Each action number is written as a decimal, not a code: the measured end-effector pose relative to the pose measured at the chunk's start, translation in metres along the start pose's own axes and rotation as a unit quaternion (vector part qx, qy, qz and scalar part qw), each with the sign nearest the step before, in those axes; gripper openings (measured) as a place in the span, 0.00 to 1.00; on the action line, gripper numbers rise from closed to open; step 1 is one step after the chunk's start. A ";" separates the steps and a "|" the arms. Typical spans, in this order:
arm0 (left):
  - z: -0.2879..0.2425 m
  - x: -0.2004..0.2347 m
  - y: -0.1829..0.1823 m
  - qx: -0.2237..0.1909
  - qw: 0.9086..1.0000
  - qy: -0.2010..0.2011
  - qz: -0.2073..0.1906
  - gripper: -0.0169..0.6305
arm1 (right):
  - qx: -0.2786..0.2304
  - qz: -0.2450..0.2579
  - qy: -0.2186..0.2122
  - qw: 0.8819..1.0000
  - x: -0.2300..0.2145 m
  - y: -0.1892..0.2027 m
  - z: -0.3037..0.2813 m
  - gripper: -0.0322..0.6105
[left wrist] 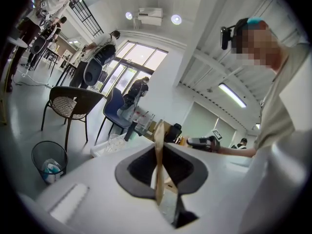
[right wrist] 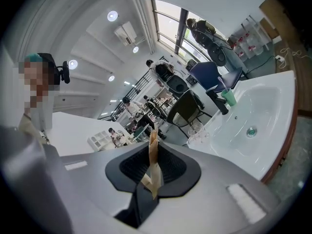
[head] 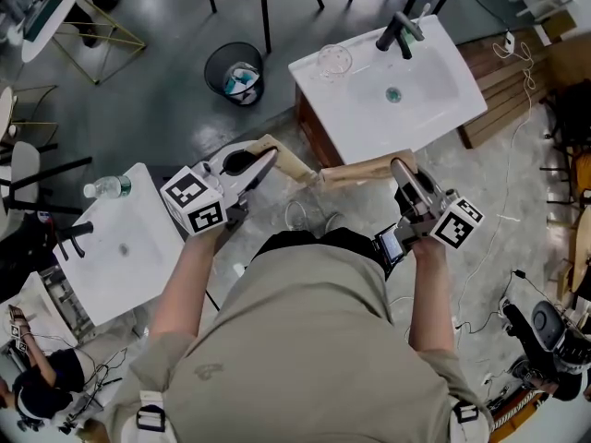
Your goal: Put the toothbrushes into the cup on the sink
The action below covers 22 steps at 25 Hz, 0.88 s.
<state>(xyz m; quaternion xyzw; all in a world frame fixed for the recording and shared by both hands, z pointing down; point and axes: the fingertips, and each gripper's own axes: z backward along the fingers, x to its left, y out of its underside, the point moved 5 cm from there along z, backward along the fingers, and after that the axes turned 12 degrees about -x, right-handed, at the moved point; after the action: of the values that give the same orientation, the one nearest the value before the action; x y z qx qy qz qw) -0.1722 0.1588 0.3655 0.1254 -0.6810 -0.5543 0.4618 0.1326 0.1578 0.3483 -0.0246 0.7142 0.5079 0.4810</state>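
Left gripper (head: 309,175) and right gripper (head: 325,175) are showing in the head view. The person is holding them low in front, with their tips close together. Both are well apart from the white sink (head: 443,100). The glass cup (head: 334,61) is standing near a corner of the sink, to the left of the black tap (head: 399,33). No toothbrushes are showing here.

In the left gripper view, the left gripper (left wrist: 159,126) is pressing its jaws together with nothing between them. The glass cup (left wrist: 116,141) is standing far off on the sink edge.

In the right gripper view, the right gripper (right wrist: 152,133) is also pressing its jaws together on nothing. The sink (right wrist: 278,111) is lying off to the right, with the glass cup (right wrist: 197,129) on its near corner. No toothbrushes are showing here either.

I think the first job is finding a toothbrush. After that, opening the jaws wide before reaching should help, then pinching the handle near its middle. Lowering it slowly seems wise, because the glass cup could tip over.
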 end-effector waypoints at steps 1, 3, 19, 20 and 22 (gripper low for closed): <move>0.000 0.002 0.001 -0.001 1.000 0.000 0.001 0.08 | 0.000 0.000 0.000 1.000 0.000 0.000 -0.001 0.13; 0.001 0.005 0.004 -0.003 1.000 0.003 0.002 0.08 | 0.000 0.000 0.000 1.000 -0.001 -0.001 -0.003 0.13; -0.028 0.020 -0.006 0.006 0.999 -0.033 -0.004 0.08 | 0.015 -0.021 -0.022 0.999 -0.039 -0.019 -0.036 0.13; -0.030 0.021 -0.007 0.006 0.999 -0.035 -0.004 0.08 | 0.017 -0.022 -0.024 0.999 -0.042 -0.021 -0.038 0.13; -0.035 0.023 -0.008 0.006 0.999 -0.040 -0.004 0.08 | 0.021 -0.026 -0.025 0.999 -0.048 -0.024 -0.042 0.13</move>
<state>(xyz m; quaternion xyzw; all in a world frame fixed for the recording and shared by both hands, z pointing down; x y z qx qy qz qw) -0.1606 0.1174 0.3682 0.1088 -0.7013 -0.5569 0.4315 0.1429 0.0928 0.3663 -0.0207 0.7111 0.4807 0.5126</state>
